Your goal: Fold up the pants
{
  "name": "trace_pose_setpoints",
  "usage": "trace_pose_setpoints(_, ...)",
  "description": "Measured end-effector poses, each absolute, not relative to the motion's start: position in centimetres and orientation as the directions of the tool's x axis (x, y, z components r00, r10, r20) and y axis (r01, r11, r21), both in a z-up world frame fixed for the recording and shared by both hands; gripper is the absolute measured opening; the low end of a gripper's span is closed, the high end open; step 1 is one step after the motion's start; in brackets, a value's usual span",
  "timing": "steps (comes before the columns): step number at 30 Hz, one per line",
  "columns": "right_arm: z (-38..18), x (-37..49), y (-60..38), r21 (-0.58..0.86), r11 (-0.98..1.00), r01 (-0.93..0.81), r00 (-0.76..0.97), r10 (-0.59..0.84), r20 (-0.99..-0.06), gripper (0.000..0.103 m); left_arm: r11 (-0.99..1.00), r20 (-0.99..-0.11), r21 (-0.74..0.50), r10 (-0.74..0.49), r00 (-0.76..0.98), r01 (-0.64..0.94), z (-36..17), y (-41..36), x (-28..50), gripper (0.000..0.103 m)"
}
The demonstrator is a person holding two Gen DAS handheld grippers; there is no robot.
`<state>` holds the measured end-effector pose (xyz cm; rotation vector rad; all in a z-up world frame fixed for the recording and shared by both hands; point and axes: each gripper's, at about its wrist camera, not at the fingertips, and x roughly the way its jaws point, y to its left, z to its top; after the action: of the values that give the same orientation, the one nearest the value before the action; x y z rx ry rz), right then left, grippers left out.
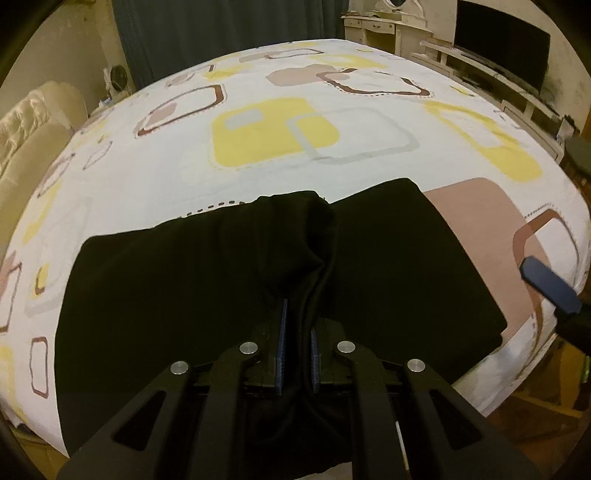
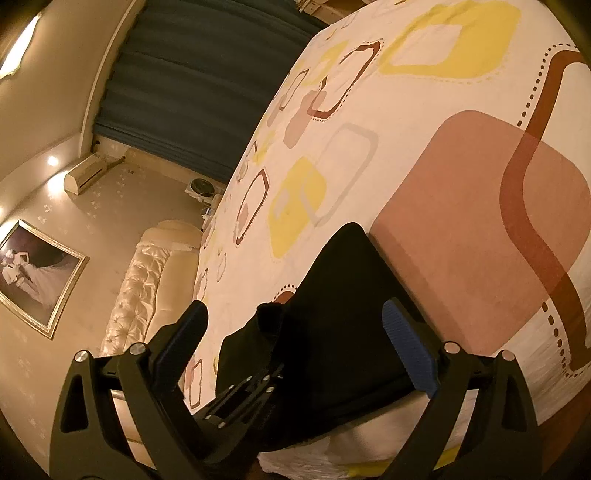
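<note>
Black pants [image 1: 184, 280] lie folded flat across the near edge of the patterned bed [image 1: 280, 133]. My left gripper [image 1: 297, 354] is shut on a bunched ridge of the pants fabric at the middle, which rises from the jaws toward the far edge. In the right wrist view the pants [image 2: 343, 317] lie ahead of my right gripper [image 2: 295, 339], which is open and empty above the pants' right end. The left gripper [image 2: 240, 391] shows there, clamped on the cloth. One right finger [image 1: 546, 284] shows at the right in the left wrist view.
The bed sheet [image 2: 461, 221] has yellow, brown and pink squares. A tufted cream headboard [image 2: 147, 280] stands at the left. Dark curtains [image 1: 221, 33], a white dresser [image 1: 384, 26] and a television [image 1: 502, 55] stand beyond the bed.
</note>
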<state>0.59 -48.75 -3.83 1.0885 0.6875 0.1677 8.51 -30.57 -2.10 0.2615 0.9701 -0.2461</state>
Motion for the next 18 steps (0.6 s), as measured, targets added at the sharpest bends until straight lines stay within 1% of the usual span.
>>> trace_pose_setpoints(8,-3.9,0.6,-48.7,0.863,0.465,0.201,0.786,0.449,-0.425,0.096,0.924,-0.814,0.189,-0.041,0.579,0.332,-2.5,-31.6,7.9,0.011)
trace_pose_setpoints(11,-3.8,0.5,-48.8,0.863,0.466,0.197,0.787,0.449,-0.422,0.096,0.927,-0.813,0.177,-0.051,0.579,0.330,-2.3,-31.6,7.9,0.013)
trace_pose_setpoints(14,-3.5,0.4,-49.0,0.867,0.460,0.192,0.793,0.447,-0.413,0.096,0.927,-0.809,0.143,-0.091,0.581,0.345,-1.9,-31.4,7.4,0.024)
trace_pose_setpoints(16,-3.4,0.3,-49.2,0.867,0.461,0.188,0.797,0.445,-0.409,0.096,0.924,-0.795,0.147,-0.102,0.598,0.352,-1.4,-31.4,6.8,0.042)
trace_pose_setpoints(17,-3.3,0.3,-49.2,0.868,0.460,0.187,0.799,0.443,-0.407,0.096,0.925,-0.784,0.144,-0.110,0.611,0.352,-1.0,-31.2,6.4,0.058)
trace_pose_setpoints(18,-3.2,0.2,-49.3,0.869,0.459,0.184,0.801,0.443,-0.403,0.096,0.926,-0.774,0.127,-0.131,0.620,0.355,-0.5,-31.0,6.1,0.063)
